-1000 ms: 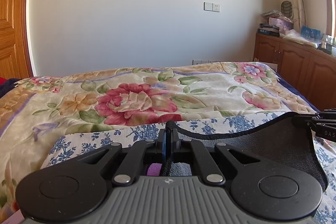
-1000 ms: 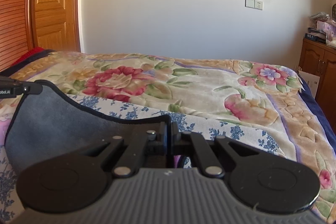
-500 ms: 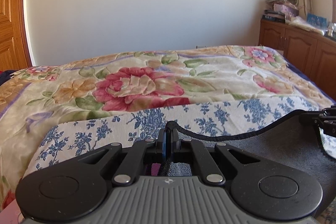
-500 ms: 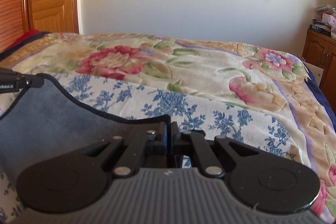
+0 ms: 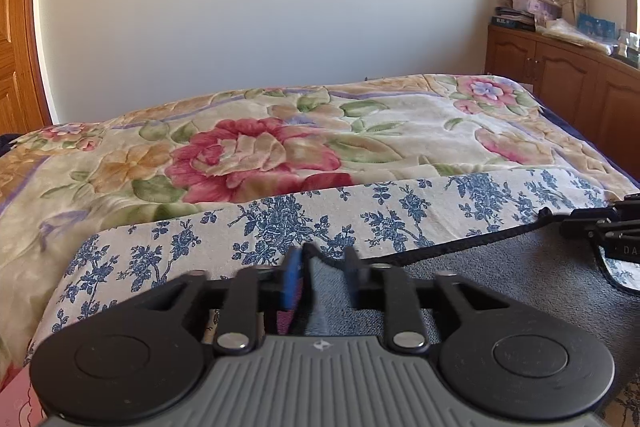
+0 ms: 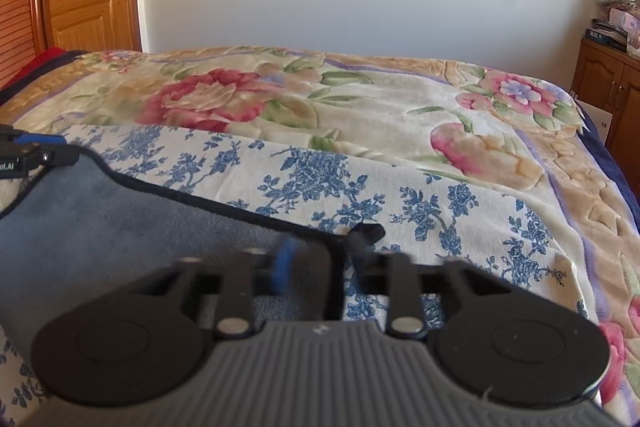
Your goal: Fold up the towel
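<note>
Now both claws stand parted: my left gripper (image 5: 320,267) and right gripper (image 6: 320,259) each straddle a corner of the grey towel (image 6: 100,227), which lies on the blue-flowered sheet (image 6: 360,195); I judge this the release, so I draw straight back without dragging the hem.

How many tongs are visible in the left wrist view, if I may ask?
2: the left tongs at bottom centre, the right tongs at the right edge.
</note>
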A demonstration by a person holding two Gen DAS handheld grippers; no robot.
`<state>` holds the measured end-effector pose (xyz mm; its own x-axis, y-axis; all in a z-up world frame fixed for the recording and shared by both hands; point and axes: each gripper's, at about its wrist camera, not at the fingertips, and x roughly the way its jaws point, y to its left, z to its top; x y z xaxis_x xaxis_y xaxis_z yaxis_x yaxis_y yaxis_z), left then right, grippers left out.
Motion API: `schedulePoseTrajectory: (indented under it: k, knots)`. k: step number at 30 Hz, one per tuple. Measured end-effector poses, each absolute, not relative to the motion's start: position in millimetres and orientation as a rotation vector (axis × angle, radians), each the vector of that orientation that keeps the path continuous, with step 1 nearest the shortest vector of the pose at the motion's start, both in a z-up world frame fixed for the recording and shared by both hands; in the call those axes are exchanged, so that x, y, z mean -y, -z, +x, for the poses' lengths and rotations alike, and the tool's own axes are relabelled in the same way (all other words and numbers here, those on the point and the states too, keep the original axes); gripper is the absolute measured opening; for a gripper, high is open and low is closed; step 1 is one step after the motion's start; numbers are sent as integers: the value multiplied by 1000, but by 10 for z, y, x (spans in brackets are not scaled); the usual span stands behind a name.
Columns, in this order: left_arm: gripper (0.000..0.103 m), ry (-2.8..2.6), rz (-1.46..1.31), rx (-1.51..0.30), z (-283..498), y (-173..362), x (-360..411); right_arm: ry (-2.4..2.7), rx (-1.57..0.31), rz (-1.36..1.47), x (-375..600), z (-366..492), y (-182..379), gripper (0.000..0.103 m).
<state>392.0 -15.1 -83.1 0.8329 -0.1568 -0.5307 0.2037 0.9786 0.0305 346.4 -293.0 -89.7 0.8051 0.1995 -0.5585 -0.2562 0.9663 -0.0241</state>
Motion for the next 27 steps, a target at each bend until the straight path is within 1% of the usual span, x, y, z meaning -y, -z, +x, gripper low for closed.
schedulePoseTrajectory:
  k: [2,4,5,7,9,12,20,27]
  knots:
    - [44,198,80,-550,3899,809,150,-244,-584,-92,2944,3447,875,49]
    - [52,199,82,-546,3871,785,160,-243,-583,-93,2944,3419,847,49]
    - [58,199,84,-542,3846,765,168,-244,-584,-91,2944,3400,831,49]
    - [62,202,79,-535,3791,719,173,-249,-585,-89,2941,3351,790,49]
    - [71,202,77,-536,3731,665,178,-252,-584,-90,2929,3282,739,50]
    - [78,202,92,-526,3606,556,198,-253,-579,-79,2919,3153,640,51]
    - [84,200,103,-513,3279,191,225,-258,-561,-61,2852,2821,345,53]
    - [85,192,109,-505,2981,-46,217,-265,-539,-55,2815,2513,120,53]
